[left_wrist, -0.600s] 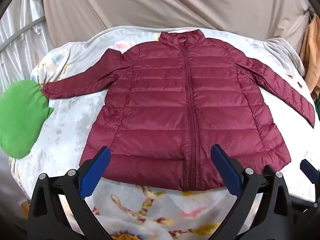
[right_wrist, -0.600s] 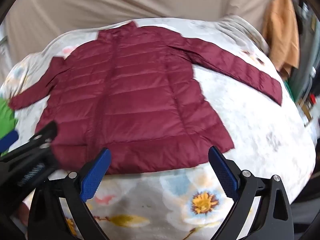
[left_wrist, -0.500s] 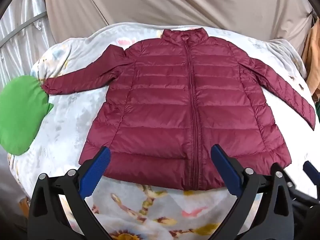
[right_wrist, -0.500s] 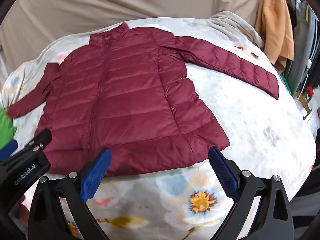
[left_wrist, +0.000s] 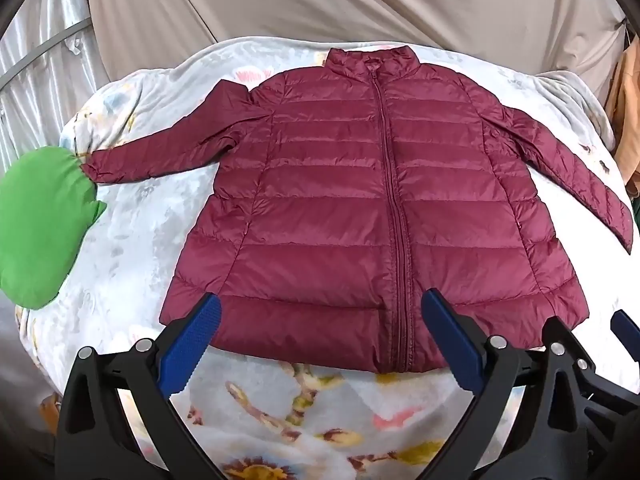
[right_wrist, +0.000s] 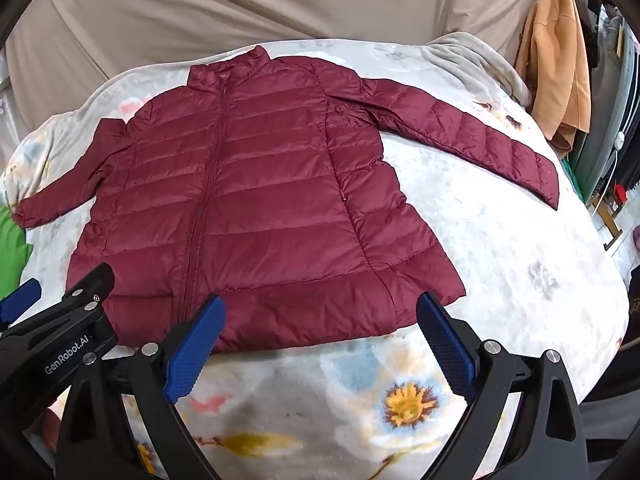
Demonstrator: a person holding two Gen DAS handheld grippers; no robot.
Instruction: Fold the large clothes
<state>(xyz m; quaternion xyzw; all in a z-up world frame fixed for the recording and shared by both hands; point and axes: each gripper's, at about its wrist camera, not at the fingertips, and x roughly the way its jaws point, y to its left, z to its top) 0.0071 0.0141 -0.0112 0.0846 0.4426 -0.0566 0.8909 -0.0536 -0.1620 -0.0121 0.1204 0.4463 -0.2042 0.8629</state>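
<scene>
Only one piece of writing can be read: "GenRobot.AI" is printed in white on the black body of the left tongs (right_wrist: 20, 292), seen at the lower left of the right wrist view. No label or brand is legible on the maroon puffer jacket (left_wrist: 372, 208). The left tongs (left_wrist: 320, 344) are spread wide, with both blue pads (left_wrist: 192, 344) bare and nothing pinched between them. The right tongs (right_wrist: 320, 342) are likewise spread wide and nothing is held or touched by them; their blue pads (right_wrist: 444, 344) are seen against the jacket's hem and the floral blanket (right_wrist: 360, 400). The jacket is laid flat, front up and zipped, on the blanket-covered bed, with its collar (left_wrist: 370, 60) at the far side and both sleeves stretched outward. Its hem is placed just beyond the tips of both tongs, apart from them as far as can be told. From the left wrist view the zip line is seen between the two pads, nearer the right-hand one; from the right wrist view the jacket's right-hand lower corner (right_wrist: 440, 284) is seen near the right-hand pad. A green cushion (left_wrist: 40, 224) is found at the cuff of the left-hand sleeve, at the bed's edge. An orange garment (right_wrist: 560, 80) is hung beyond the bed at the far right, and a beige drape (left_wrist: 320, 4) is stretched behind it.
</scene>
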